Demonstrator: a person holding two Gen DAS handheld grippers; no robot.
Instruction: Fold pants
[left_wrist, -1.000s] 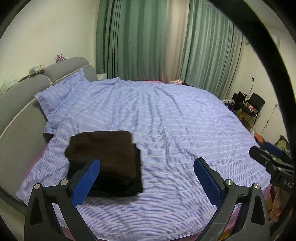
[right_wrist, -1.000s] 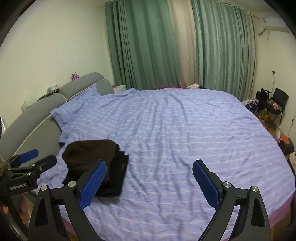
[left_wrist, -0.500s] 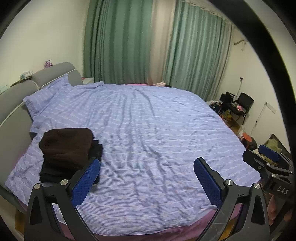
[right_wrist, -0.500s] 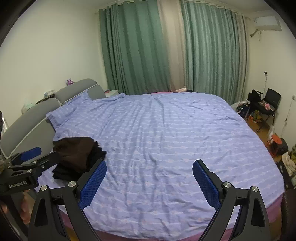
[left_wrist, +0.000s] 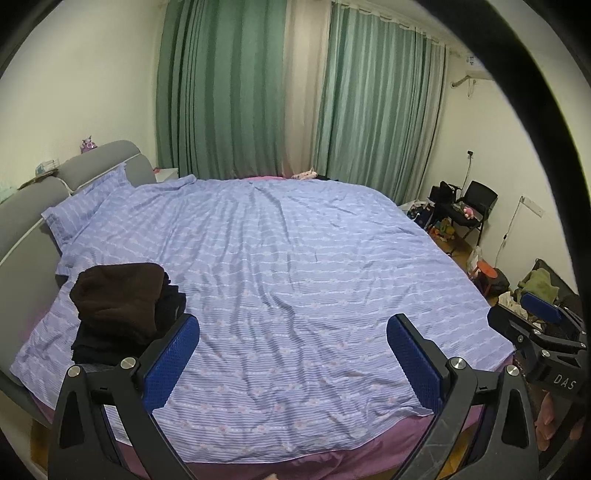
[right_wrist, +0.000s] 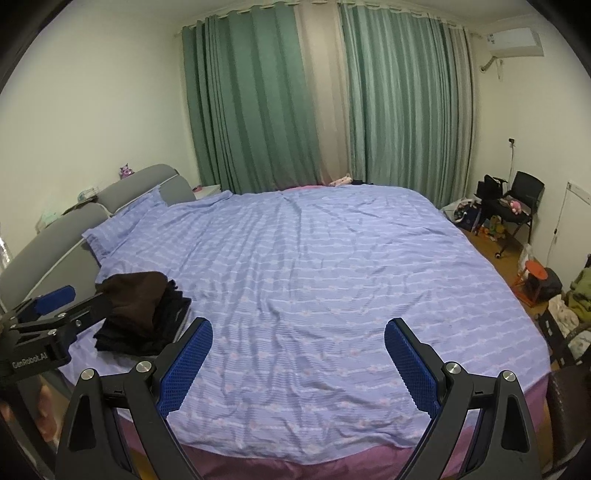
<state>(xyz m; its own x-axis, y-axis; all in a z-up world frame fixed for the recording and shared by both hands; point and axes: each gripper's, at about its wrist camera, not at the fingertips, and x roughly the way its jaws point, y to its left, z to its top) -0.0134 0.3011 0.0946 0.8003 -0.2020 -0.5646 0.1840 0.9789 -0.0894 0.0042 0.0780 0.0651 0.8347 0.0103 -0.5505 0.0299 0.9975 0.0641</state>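
Note:
A stack of folded dark pants, brown ones (left_wrist: 118, 295) on top of black ones (left_wrist: 92, 343), lies at the near left corner of the bed; it also shows in the right wrist view (right_wrist: 140, 306). My left gripper (left_wrist: 291, 354) is open and empty, held back from the bed's near edge, with the stack just beyond its left finger. My right gripper (right_wrist: 297, 358) is open and empty over the near edge of the bed, to the right of the stack. Each gripper shows at the edge of the other's view.
The bed has a wrinkled blue striped cover (left_wrist: 288, 266), a pillow (left_wrist: 77, 214) and a grey headboard (left_wrist: 22, 221) on the left. Green curtains (left_wrist: 229, 92) hang behind. A black chair (right_wrist: 517, 199), a red stool (right_wrist: 535, 273) and clutter stand on the floor at right.
Both grippers have drawn back and up from the folded stack, so more of the bed and room shows. Both stay open and empty. The stack has not moved.

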